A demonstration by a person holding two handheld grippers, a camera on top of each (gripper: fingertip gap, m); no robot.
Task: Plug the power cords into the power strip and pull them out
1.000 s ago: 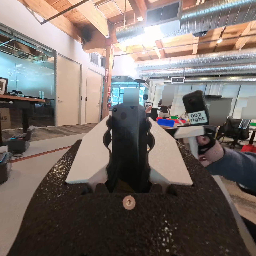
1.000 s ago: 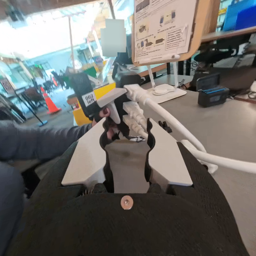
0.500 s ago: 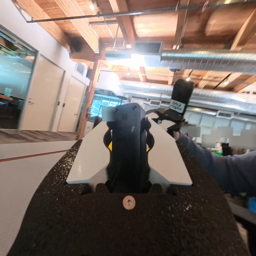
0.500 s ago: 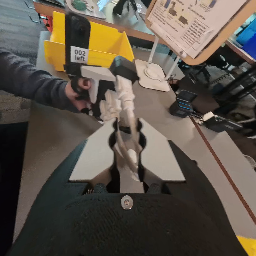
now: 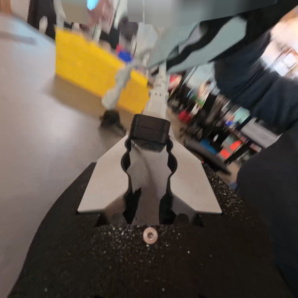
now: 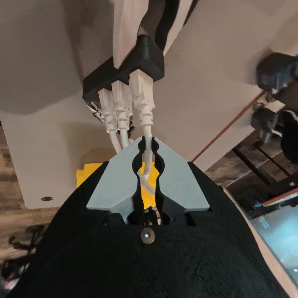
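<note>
Left wrist view, badly motion-blurred. Far left: bare grey tabletop (image 5: 32,129). Behind it, a yellow plastic bin (image 5: 90,72). Centre: left gripper (image 5: 149,141), jaws pinching the end of the black rectangular power strip (image 5: 150,130) at their tips. Upper right: right gripper (image 5: 209,43), crossing in front of the background.

Right wrist view. Three white power cords with ribbed plugs (image 6: 122,103) sit side by side in the strip's sockets. The rightmost cord (image 6: 147,154) runs between the right gripper's fingertips, which are pressed together on it just below its plug. Far right: dark devices (image 6: 274,74), blurred.
</note>
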